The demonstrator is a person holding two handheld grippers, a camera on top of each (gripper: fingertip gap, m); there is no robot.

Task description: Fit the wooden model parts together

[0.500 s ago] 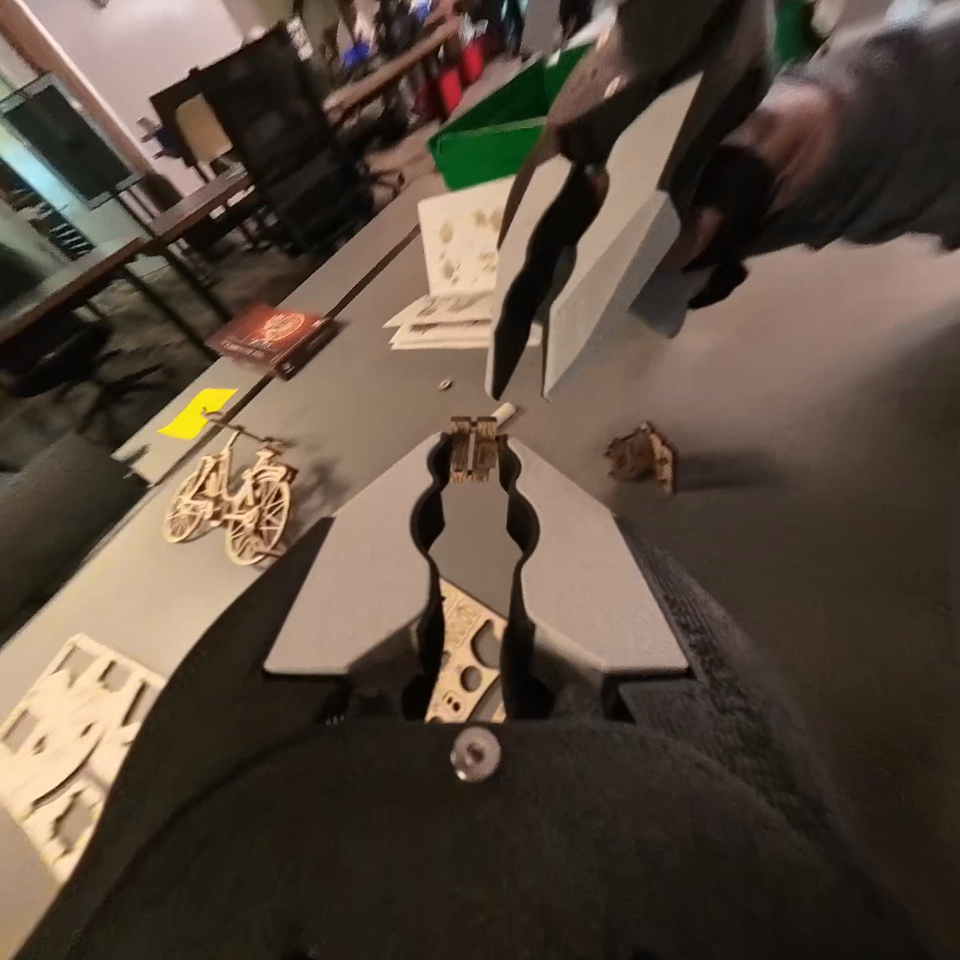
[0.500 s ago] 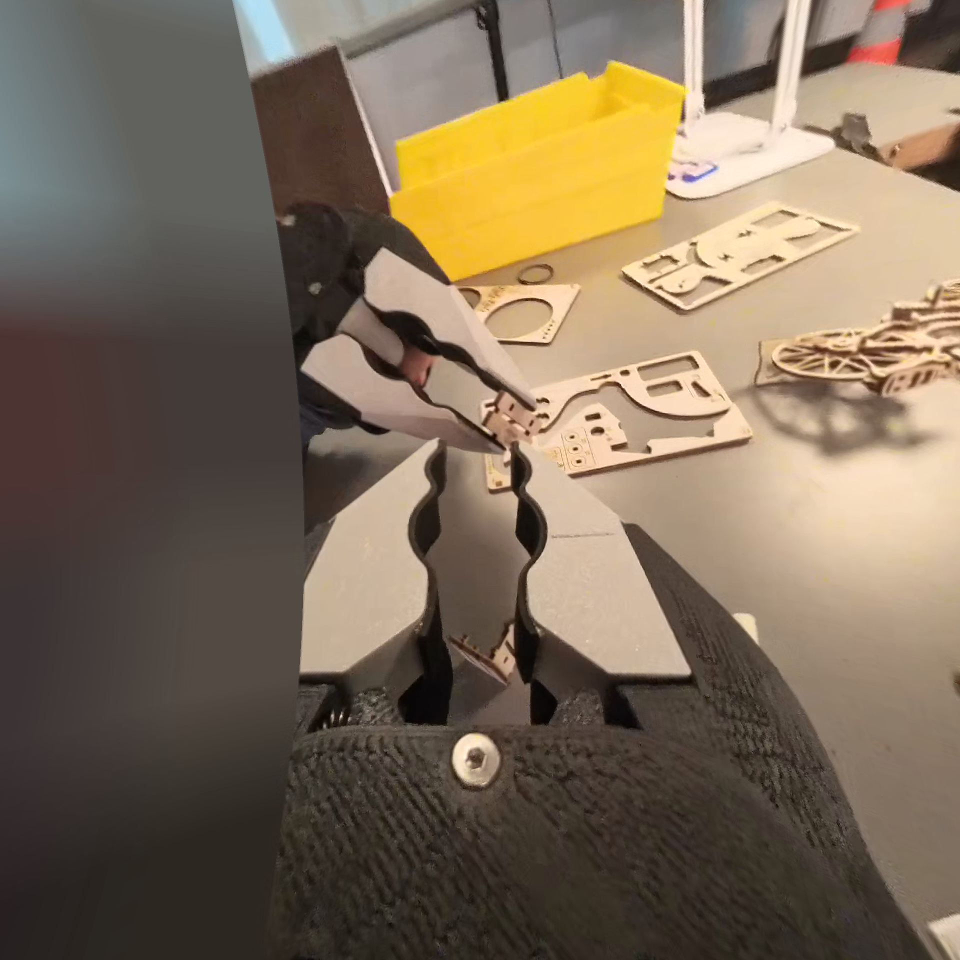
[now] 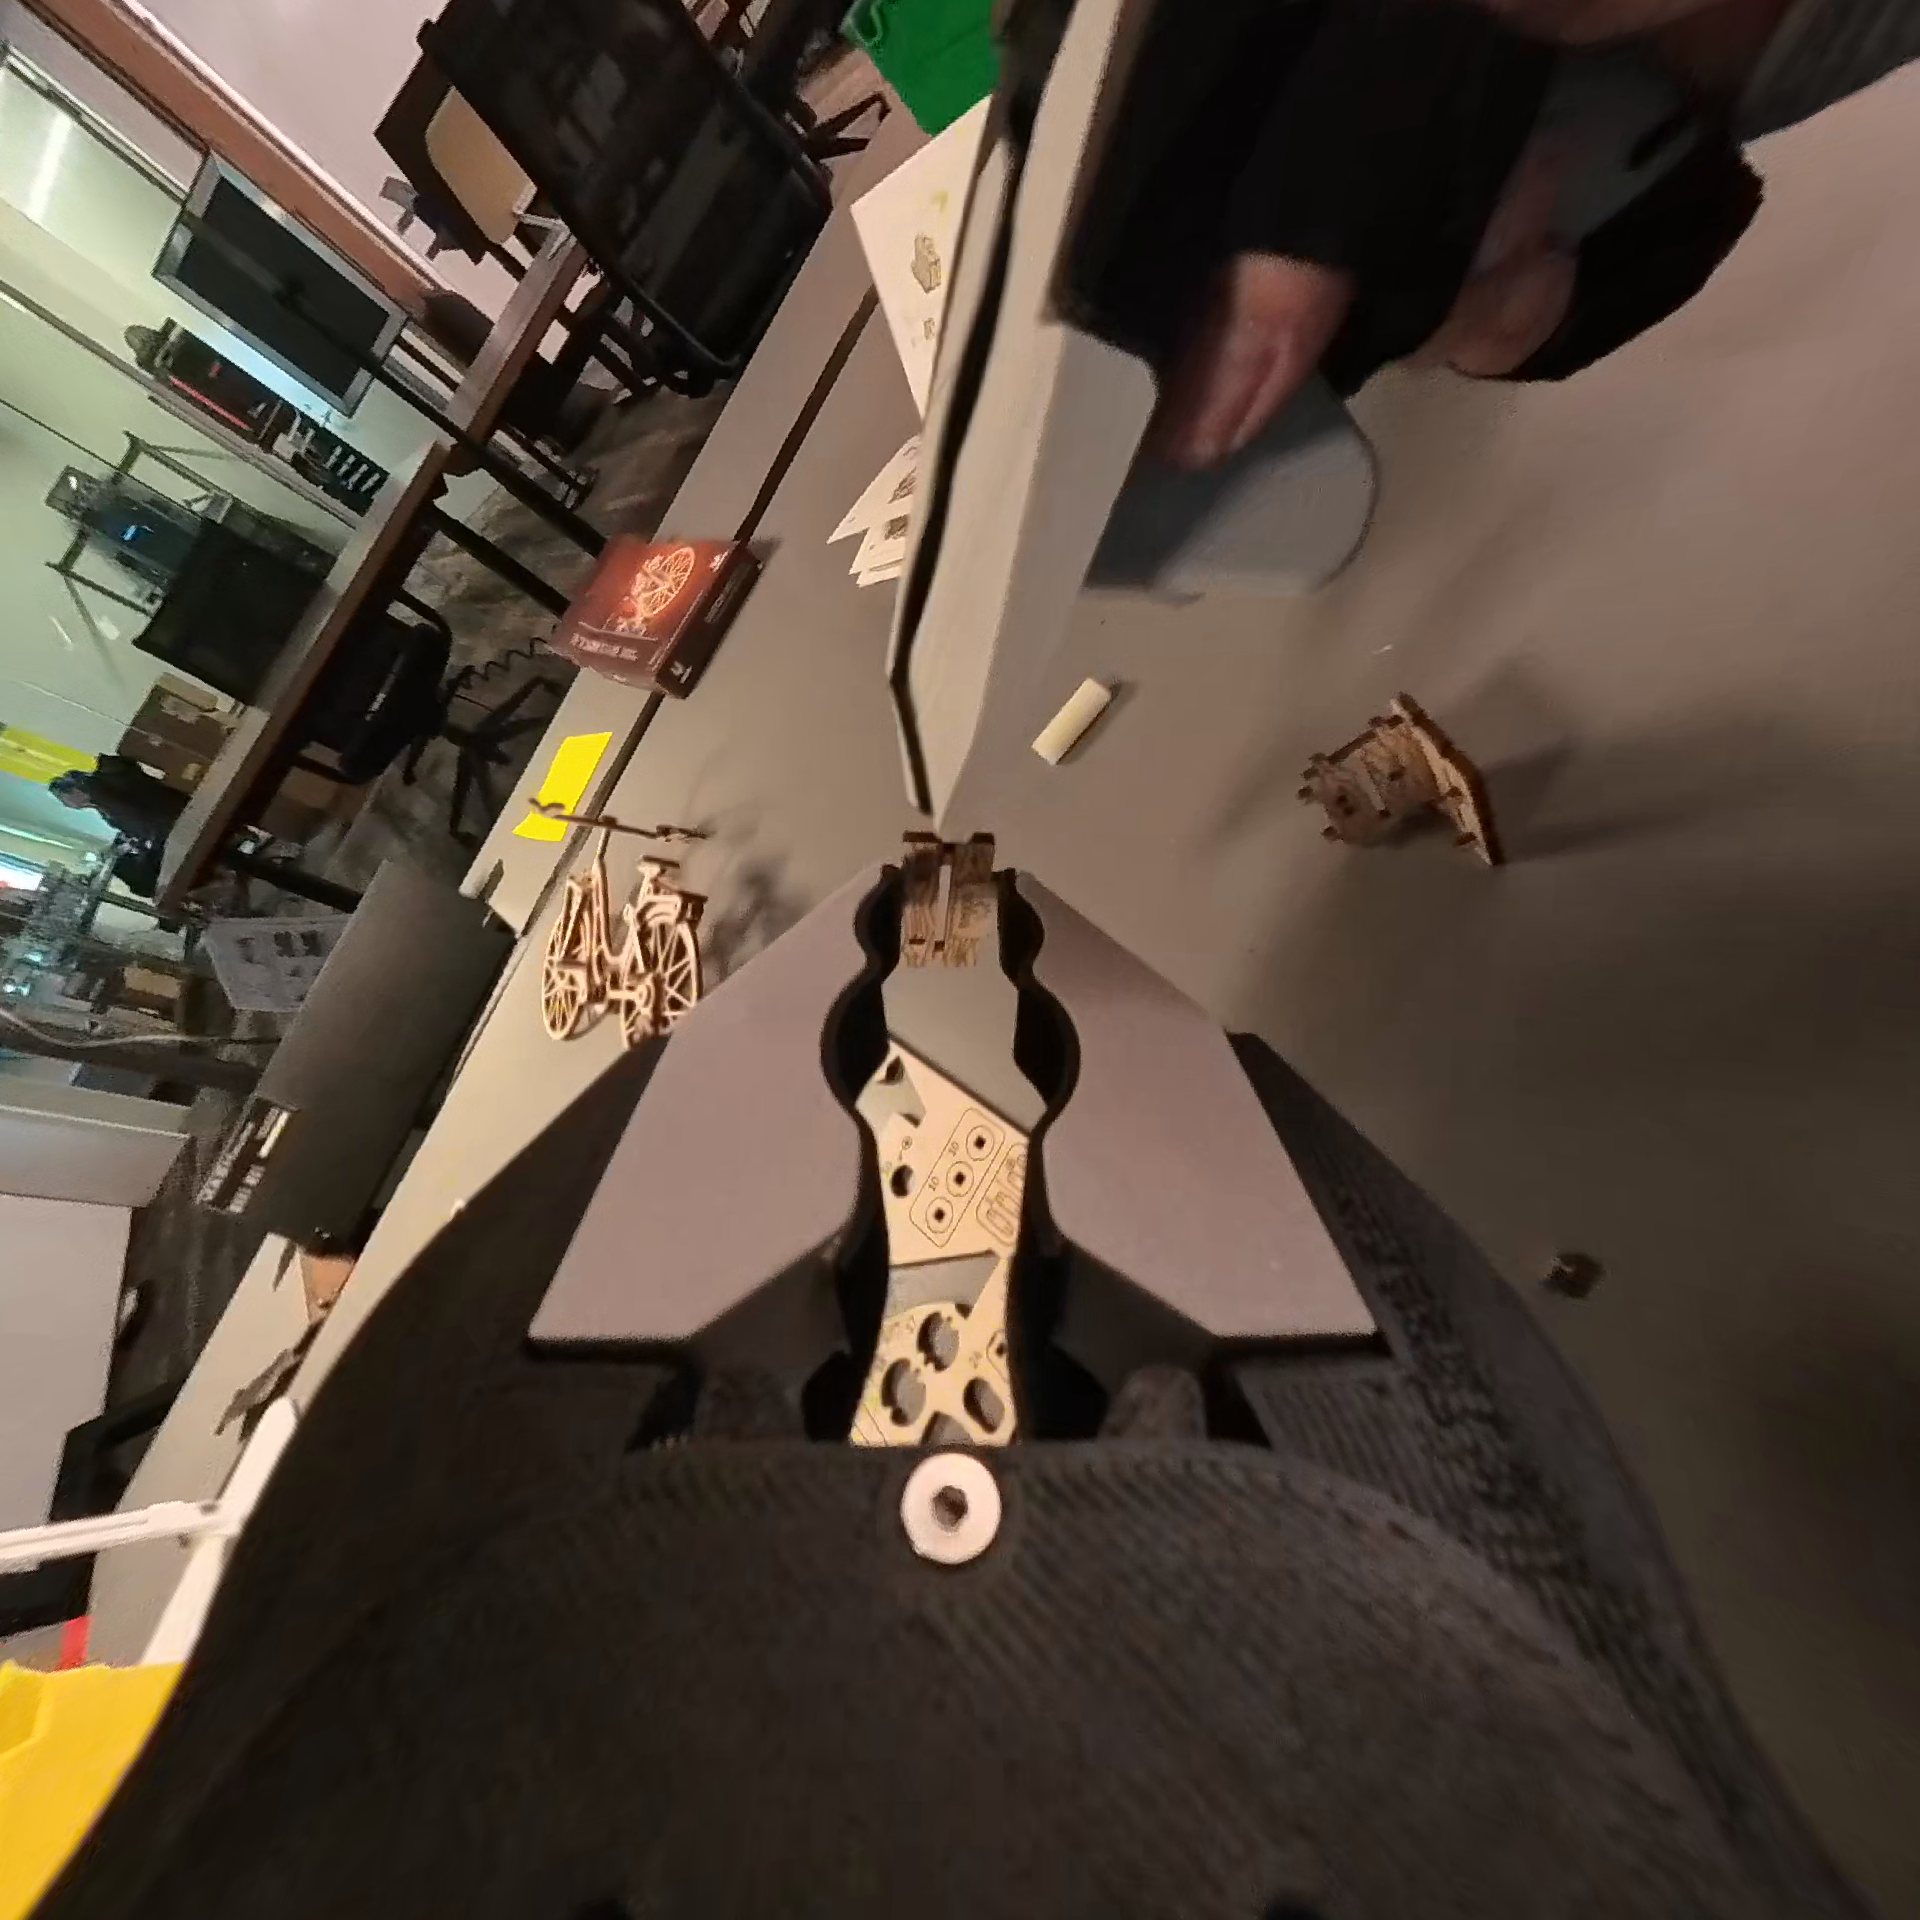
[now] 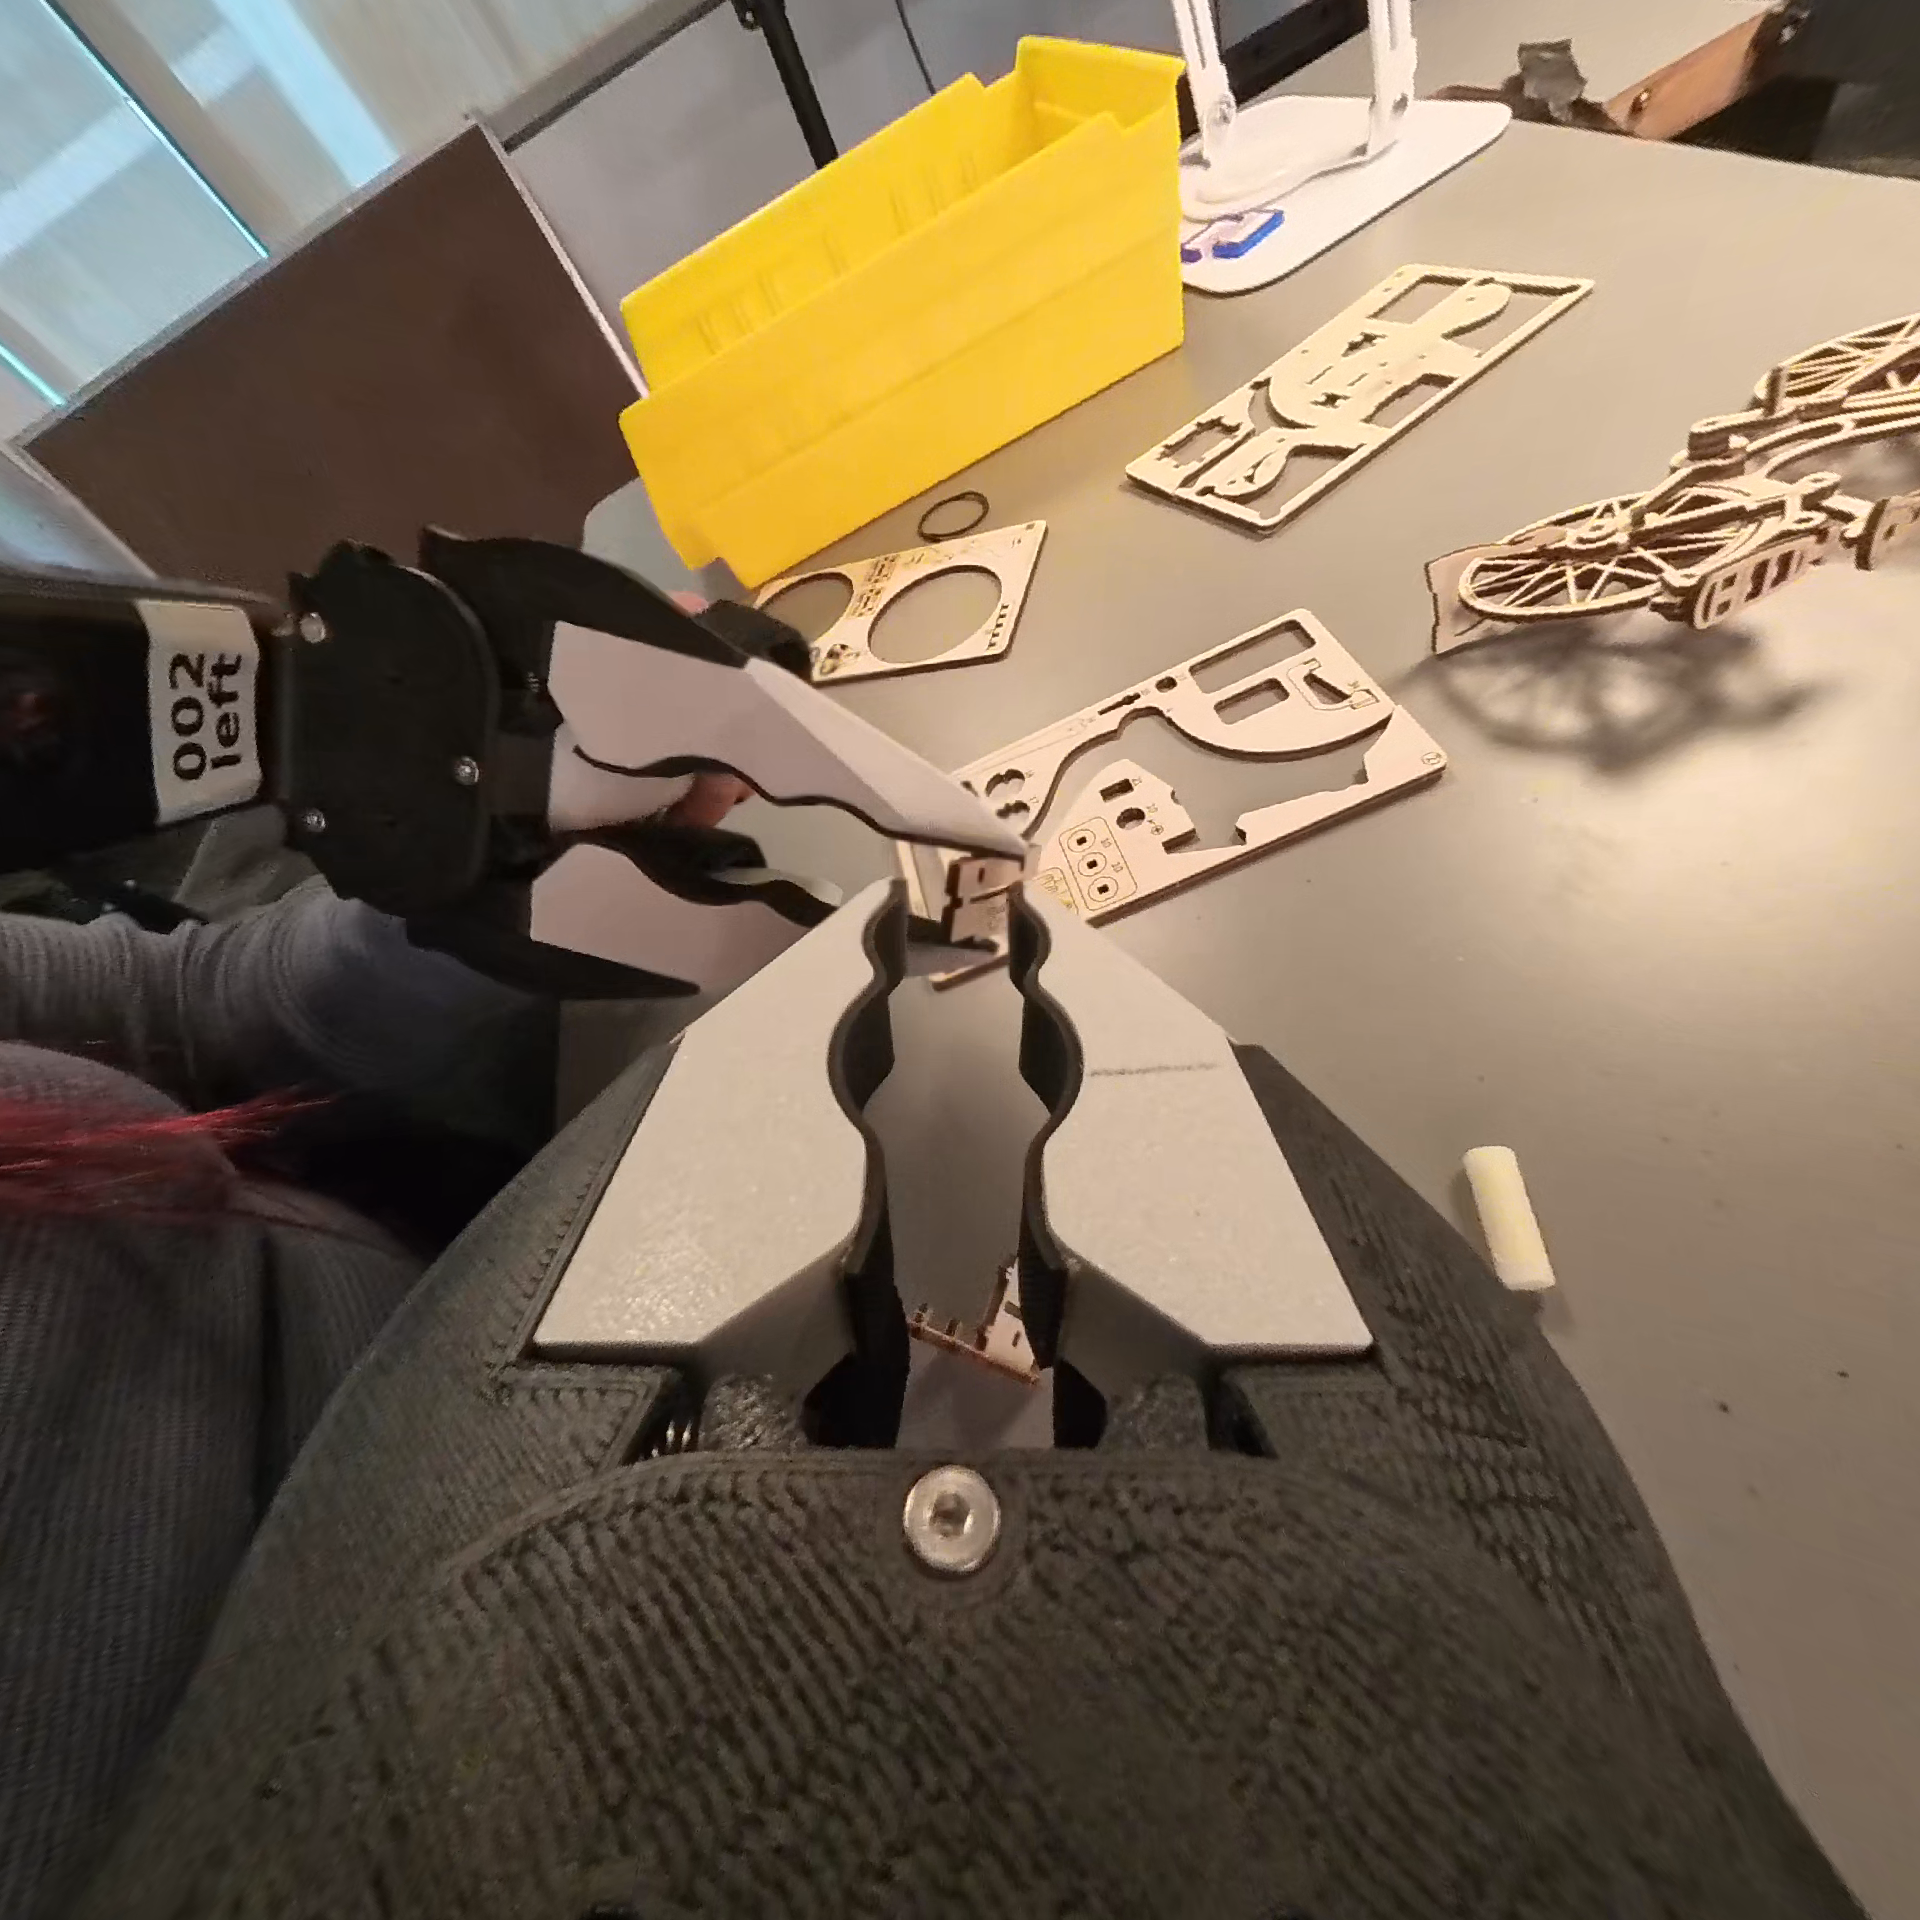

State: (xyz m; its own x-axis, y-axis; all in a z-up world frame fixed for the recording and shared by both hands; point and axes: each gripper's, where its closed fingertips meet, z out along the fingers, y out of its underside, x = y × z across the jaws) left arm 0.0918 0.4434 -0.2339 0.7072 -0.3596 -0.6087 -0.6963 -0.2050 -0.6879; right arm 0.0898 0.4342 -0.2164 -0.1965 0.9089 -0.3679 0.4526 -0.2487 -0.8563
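1. My left gripper [image 3: 943, 902] is closed down on a small wooden sub-assembly [image 3: 941, 906], pinched right at the fingertips. The piece is held off the table [image 3: 1558, 1091], with a little of it poking out past the tips.

2. In the right wrist view the same left gripper [image 4: 987, 868] comes in from the left with its long axis slanting down and to the right. The sub-assembly [image 4: 971, 883] sits at its tips.

3. My right gripper [image 4: 951, 914] is partly open. Its tips sit on either side of the sub-assembly, and I cannot tell whether they press on it or only bracket it. I see no separate part held in these fingers.

4. The relation that matters: the piece lies straight ahead at my right fingertips, level with them, and the two grippers meet at an angle, nearly tip to tip.

5. I judge the step to be a squeeze or a handover, so my right fingers should close across the piece's thin side while my left holds firm.

6. Further right on the table lie a punched sheet [image 4: 1226, 769], a finished bicycle [image 4: 1704, 551], and a small white peg [image 4: 1509, 1218], all well apart from my fingers.
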